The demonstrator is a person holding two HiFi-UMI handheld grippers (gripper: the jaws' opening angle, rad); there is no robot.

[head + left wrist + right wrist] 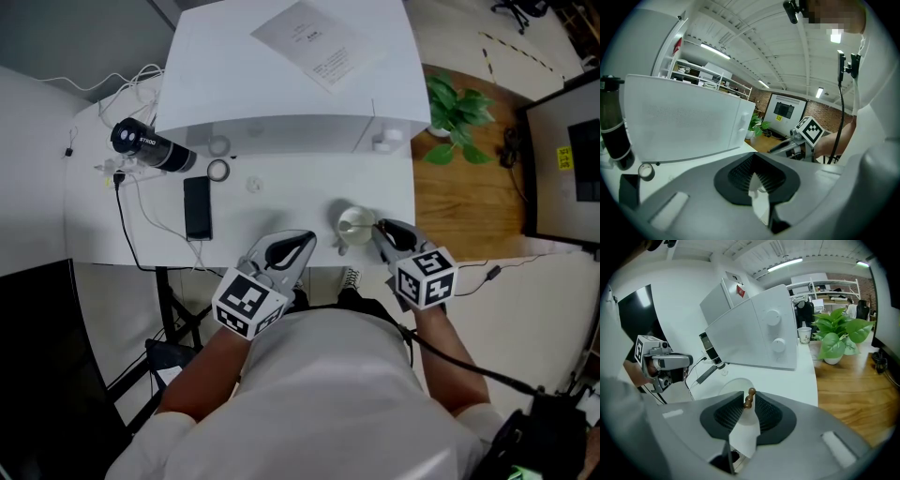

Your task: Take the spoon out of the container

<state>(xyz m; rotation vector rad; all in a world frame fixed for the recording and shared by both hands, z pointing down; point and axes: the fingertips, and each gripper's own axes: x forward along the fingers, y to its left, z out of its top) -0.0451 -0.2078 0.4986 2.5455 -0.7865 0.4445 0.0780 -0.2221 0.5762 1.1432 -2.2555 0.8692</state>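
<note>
Spoon (750, 393) handle, a brown beaded knob, stands up out of the pale container (356, 223), and the right gripper (382, 234) has its jaws pinched on that knob alone. I'd worry about so small a hold: the beads could slip or swivel as it lifts. The container sits near the front edge of the white table (281, 202) and nothing steadies it. The left gripper (302, 242) hangs just beside it, jaws together and empty, so a dragging spoon might tip the container or nudge it off.
</note>
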